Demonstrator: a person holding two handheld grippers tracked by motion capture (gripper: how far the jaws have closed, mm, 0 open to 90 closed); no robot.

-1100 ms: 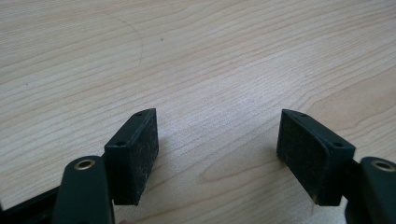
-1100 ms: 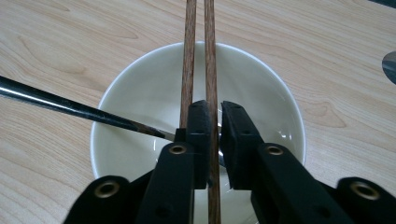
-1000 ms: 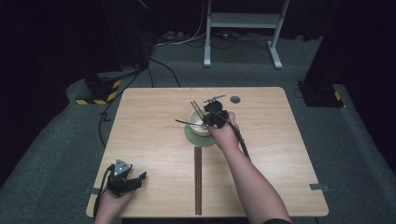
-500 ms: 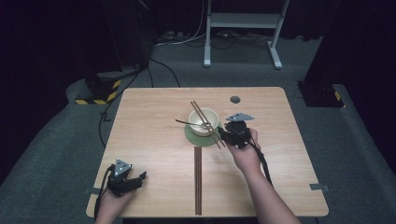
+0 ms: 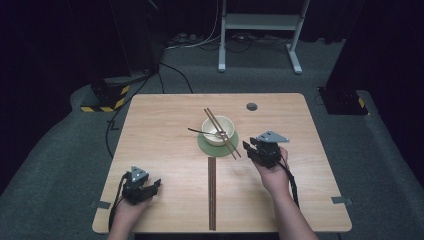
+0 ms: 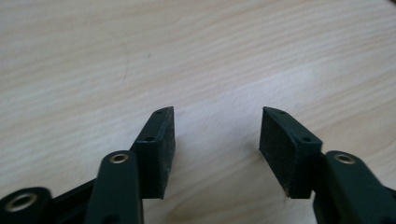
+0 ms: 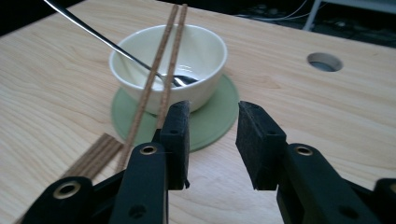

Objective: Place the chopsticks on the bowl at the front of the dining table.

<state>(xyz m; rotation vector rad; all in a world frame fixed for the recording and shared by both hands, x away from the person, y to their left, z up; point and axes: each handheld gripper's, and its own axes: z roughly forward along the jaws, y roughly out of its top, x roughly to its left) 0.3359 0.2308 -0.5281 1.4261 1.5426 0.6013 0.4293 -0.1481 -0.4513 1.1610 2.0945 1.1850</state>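
A place setting is seen near completion at the middle of the wooden desk (image 5: 165,125). A cream bowl (image 5: 218,130) is set on a green coaster (image 5: 206,143), a dark metal spoon (image 7: 116,46) is rested inside it with the handle over the rim, and a pair of brown chopsticks (image 5: 222,133) is laid across the bowl's top, the near ends sloped down past the coaster toward the desk. The laying of the chopsticks is judged done.

The right gripper (image 5: 256,148) is held just beside the coaster, on its right side in the high view. Its fingers (image 7: 261,140) are parted with nothing between them; the chopsticks are released and pass just to the left of the left finger in the right gripper view.

The left gripper (image 5: 150,186) is kept near the desk's front left corner, well apart from the bowl. Its fingers (image 6: 159,149) have just been closing, yet they are seen apart over bare wood, with nothing grasped.

A dark inlaid strip (image 5: 212,192) is run from the coaster toward the front edge. Little is judged left beyond clearing both hands away.
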